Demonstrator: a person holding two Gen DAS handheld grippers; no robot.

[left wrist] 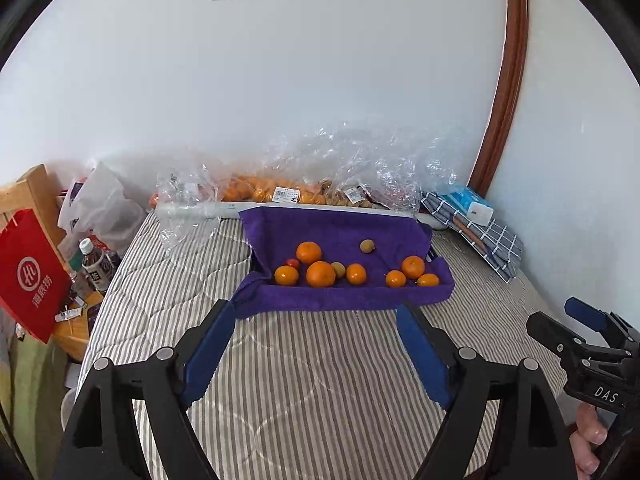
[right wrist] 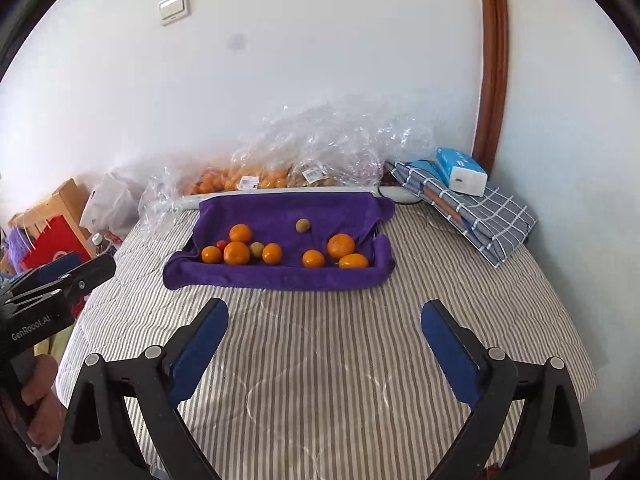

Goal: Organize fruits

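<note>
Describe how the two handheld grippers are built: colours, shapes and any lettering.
Both are matte black plastic tools with two angled fingers, blue padded inner faces and round silver pivot pins. The left gripper bears white "GenRobot.AI" lettering on its body in the right wrist view; the right gripper shows white letters "DAS" in the left wrist view. No cables or sleeves are visible.

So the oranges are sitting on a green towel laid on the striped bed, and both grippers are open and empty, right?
Not quite: the towel is purple, not green, as the right wrist view shows plainly. The rest holds: the oranges sit on it, on the striped bed, and the left gripper and right gripper are open and empty.
</note>
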